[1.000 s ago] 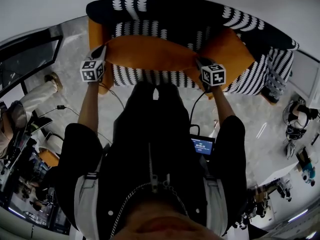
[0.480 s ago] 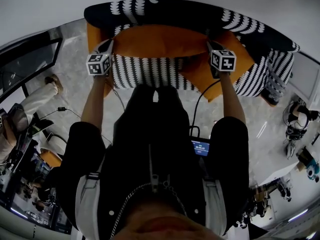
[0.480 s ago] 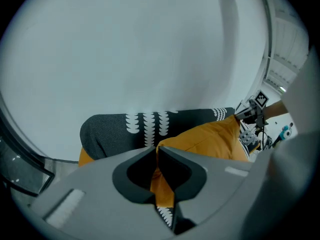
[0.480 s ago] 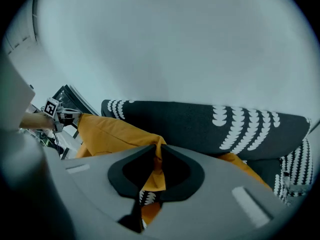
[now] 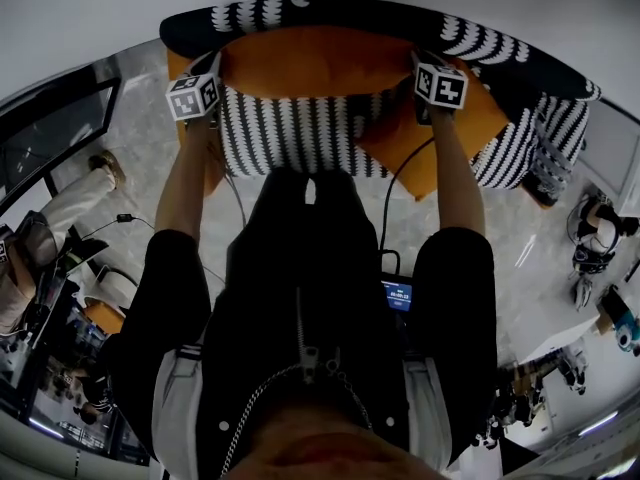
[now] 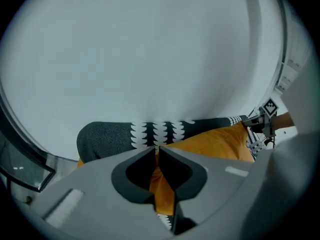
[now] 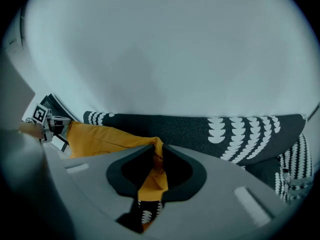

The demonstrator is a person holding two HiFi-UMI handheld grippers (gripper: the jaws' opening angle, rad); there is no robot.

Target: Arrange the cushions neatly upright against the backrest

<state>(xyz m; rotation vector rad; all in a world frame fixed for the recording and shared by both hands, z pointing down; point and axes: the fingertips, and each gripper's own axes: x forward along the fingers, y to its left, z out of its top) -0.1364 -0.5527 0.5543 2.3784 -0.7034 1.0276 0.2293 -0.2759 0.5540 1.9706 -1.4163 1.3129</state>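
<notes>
The sofa (image 5: 320, 133), black with a white pattern, stands against a pale wall (image 6: 150, 49); its backrest (image 5: 330, 13) curves across the top of the head view. A long orange cushion (image 5: 315, 60) lies lengthwise along the backrest, above the seat and held at both ends. A second cushion (image 5: 452, 140), also orange, sits tilted on the right of the seat, just below the long one's right end, with its lower corner past the seat's front edge. The left gripper (image 5: 217, 65) is clamped on the cushion's left corner; its jaws stand nearly together with orange fabric pinched between them. The right gripper (image 5: 416, 60) grips the right corner; its jaws have just been opening a little, yet a fold of the fabric sits between them and the tips press on it.
</notes>
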